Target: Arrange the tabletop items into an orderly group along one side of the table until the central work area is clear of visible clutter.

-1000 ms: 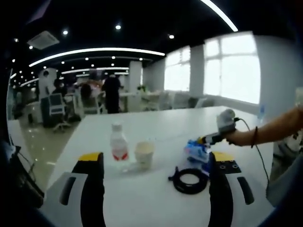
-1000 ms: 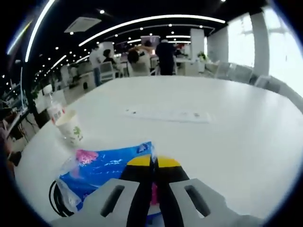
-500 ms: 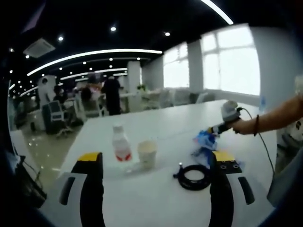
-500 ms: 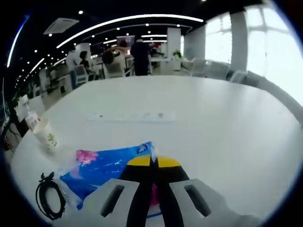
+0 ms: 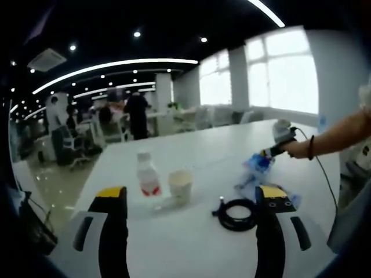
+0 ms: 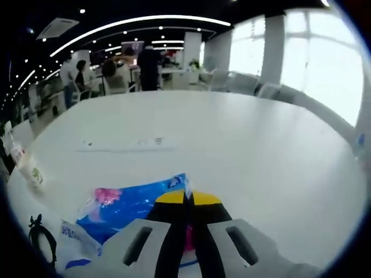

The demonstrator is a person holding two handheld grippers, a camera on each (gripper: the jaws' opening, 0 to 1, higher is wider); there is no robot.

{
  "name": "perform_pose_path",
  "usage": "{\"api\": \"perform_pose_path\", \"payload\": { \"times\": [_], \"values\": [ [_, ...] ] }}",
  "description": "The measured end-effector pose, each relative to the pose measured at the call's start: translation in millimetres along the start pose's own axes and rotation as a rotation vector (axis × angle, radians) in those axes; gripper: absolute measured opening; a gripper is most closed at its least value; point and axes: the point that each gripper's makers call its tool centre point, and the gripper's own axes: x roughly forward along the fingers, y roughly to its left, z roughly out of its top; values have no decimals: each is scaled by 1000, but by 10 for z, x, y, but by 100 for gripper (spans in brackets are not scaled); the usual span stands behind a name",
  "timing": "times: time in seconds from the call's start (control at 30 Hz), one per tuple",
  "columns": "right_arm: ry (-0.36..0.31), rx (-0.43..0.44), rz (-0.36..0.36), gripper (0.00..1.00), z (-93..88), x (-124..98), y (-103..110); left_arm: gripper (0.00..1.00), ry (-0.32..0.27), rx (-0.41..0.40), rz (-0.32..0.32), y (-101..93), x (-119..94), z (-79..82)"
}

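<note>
1. The right gripper (image 6: 186, 200) has its two jaws pressed together on a blue plastic bag (image 6: 130, 208). The bag hangs out to the left of the jaws.
2. In the left gripper view, that same bag (image 5: 257, 165) is held up above the white table (image 5: 191, 243), out past a person's hand (image 5: 295, 149).
3. The left gripper (image 5: 188, 200) has its jaws wide apart. It holds nothing.
4. Between those jaws, a small bottle with a red label (image 5: 146, 176) stands just beside a paper cup (image 5: 180, 185).
5. A black coiled cable (image 5: 237, 213) lies on the table near the left gripper's right jaw, under the bag.
</note>
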Motion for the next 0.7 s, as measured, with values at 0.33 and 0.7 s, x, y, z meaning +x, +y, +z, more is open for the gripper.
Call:
{"api": "perform_pose_path", "payload": {
  "times": [0.33,0.7],
  "values": [
    [36,76,-124,2,-63,55,-270,87,8,12,-7,-27,18,-2],
    [56,89,-180,2,-83,53,-370,87,17,21,-7,-38,15,-17]
  ]
}}
